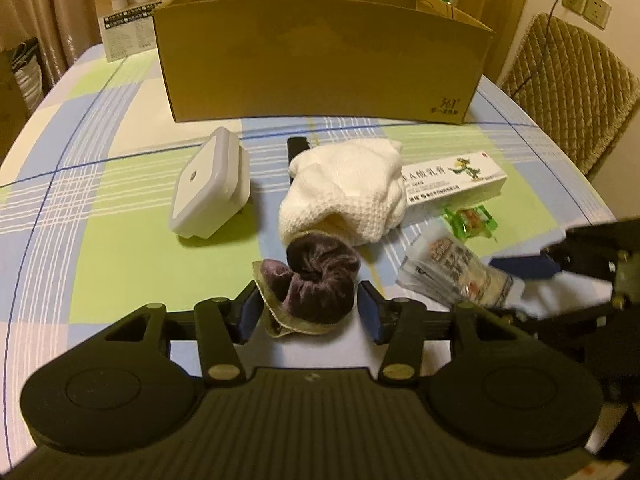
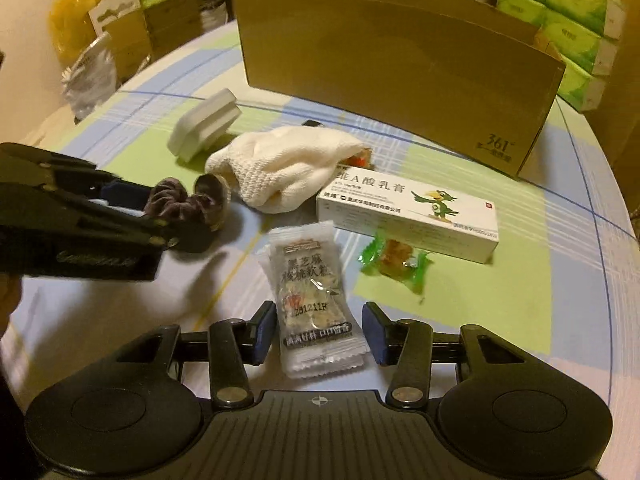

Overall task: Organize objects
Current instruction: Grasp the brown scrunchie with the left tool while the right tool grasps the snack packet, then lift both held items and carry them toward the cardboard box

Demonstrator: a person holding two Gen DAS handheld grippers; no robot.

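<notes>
Left gripper (image 1: 306,308): its fingers are standing apart around the purple scrunchie (image 1: 316,280); the left pad looks to be touching its tan tag, the right pad is showing a sliver of gap, so a firm pinch cannot be confirmed.
Purple scrunchie: it is lying on the checked tablecloth (image 1: 120,200), its far end tucking under the white knit cloth (image 1: 344,188).
Right gripper (image 2: 320,330): its fingers are spread either side of the clear snack packet (image 2: 316,300), with tablecloth showing between each pad and the wrapper.
Snack packet: it is lying flat, lengthwise between the fingers; its near end is running toward the gripper body.
White knit cloth: it is bunching in the middle of the table, covering most of a black object (image 1: 298,146) whose shape cannot be made out.
Ointment carton (image 2: 412,212): it is lying just behind a green-wrapped candy (image 2: 394,260); its left end is slipping under the cloth in the left wrist view.
White square device (image 1: 210,188): it is resting tilted, apart from the cloth.
Cardboard box (image 1: 320,64): it is standing open at the far side; its inside is hidden by the front wall.
Background: green tissue packs (image 2: 568,20) and other boxes are being cut off by the frame edge.
</notes>
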